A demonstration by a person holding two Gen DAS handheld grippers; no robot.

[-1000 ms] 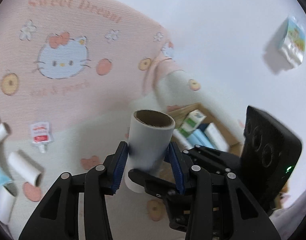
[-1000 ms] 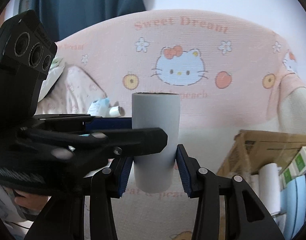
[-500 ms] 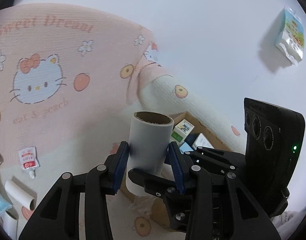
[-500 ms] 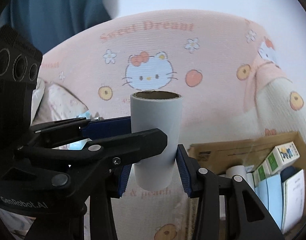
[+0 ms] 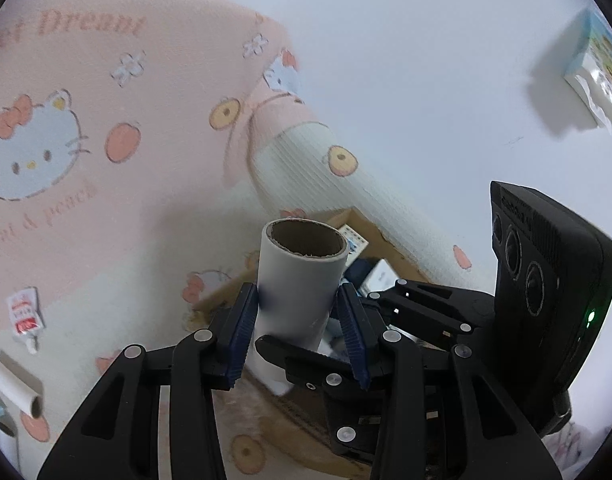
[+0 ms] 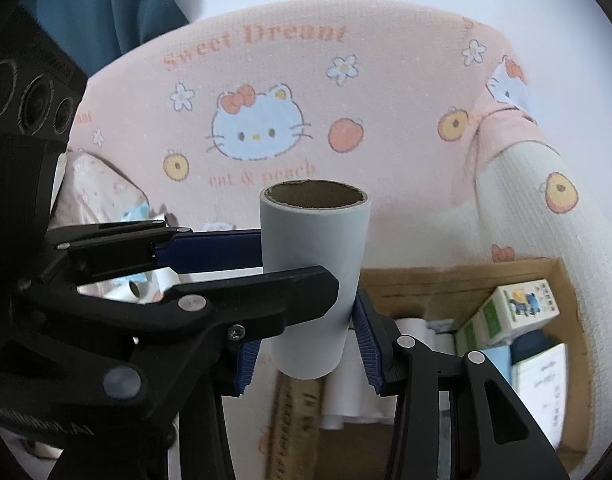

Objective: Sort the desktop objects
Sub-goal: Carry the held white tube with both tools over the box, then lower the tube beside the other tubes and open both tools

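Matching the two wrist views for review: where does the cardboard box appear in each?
Left wrist: cardboard box just right of centre, mostly hidden behind the held paper tube.
Right wrist: box lower right, open, packed with cartons.
Shared landmark: the tube, centred in both.

**What the views kept from you**

Your left gripper (image 5: 298,332) covered the lower part of the paper tube (image 5: 300,280), and the tube's near side was smeared with blur. Behind it, the cardboard box (image 5: 370,236) was mostly hidden; its contents could not be told apart there. In the right wrist view, the box (image 6: 458,276) ran off the lower edge, and the print on the cartons (image 6: 514,312) inside was too small to read.
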